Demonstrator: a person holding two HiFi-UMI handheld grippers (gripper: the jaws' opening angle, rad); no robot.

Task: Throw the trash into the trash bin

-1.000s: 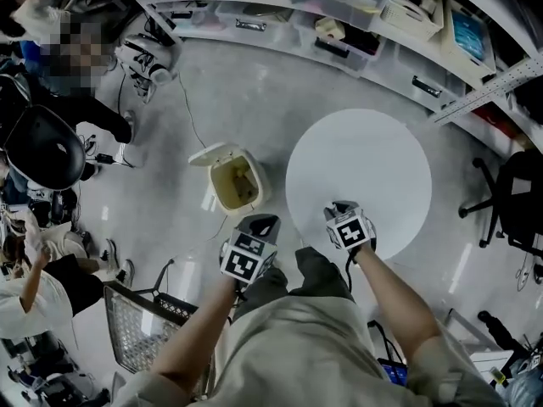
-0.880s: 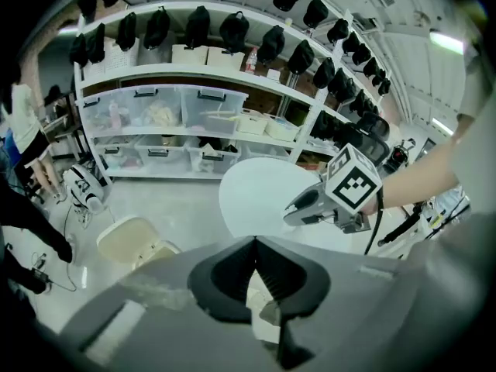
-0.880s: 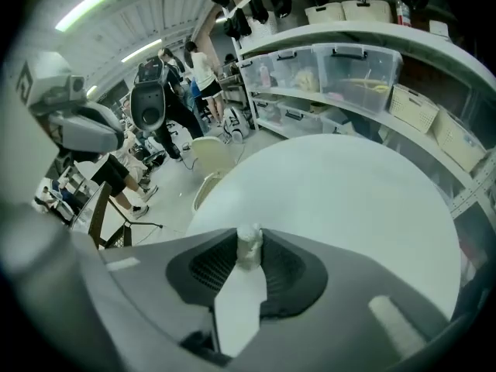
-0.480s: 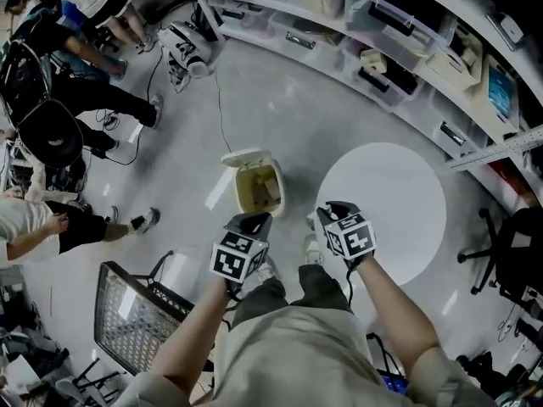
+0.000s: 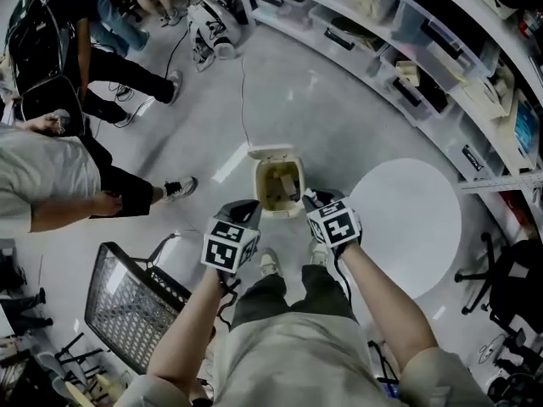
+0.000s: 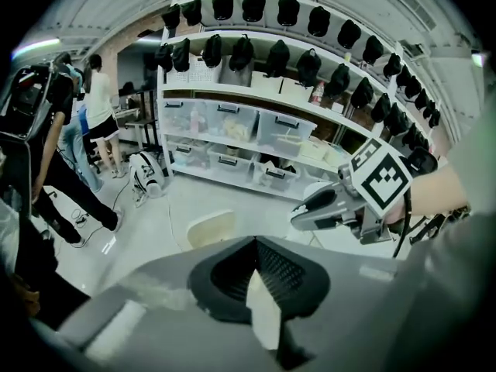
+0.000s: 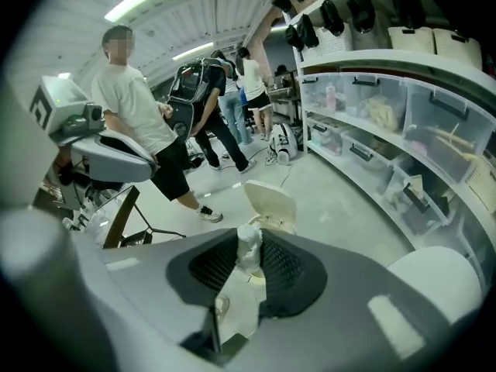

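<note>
A cream trash bin (image 5: 278, 185) stands open on the floor with its lid (image 5: 273, 153) tipped back and scraps inside. My left gripper (image 5: 243, 211) hovers by the bin's near left corner and my right gripper (image 5: 312, 200) by its near right rim. In the left gripper view the left gripper (image 6: 256, 242) is shut on a flat pale paper scrap (image 6: 262, 304), with the bin's lid (image 6: 211, 227) ahead. In the right gripper view the right gripper (image 7: 248, 235) is shut on a crumpled white paper wad (image 7: 248, 246), and the bin (image 7: 271, 206) lies just beyond.
A round white table (image 5: 407, 223) stands to the right of the bin. A wire basket cart (image 5: 127, 299) is at lower left. People stand at the left (image 5: 51, 172). Shelves with plastic boxes (image 5: 407, 32) curve along the back, and a cable (image 5: 242, 91) runs across the floor.
Both grippers have swung left, away from the round table, and now hang at the bin's near rim. Each still holds its paper. The view has turned towards the bin.
</note>
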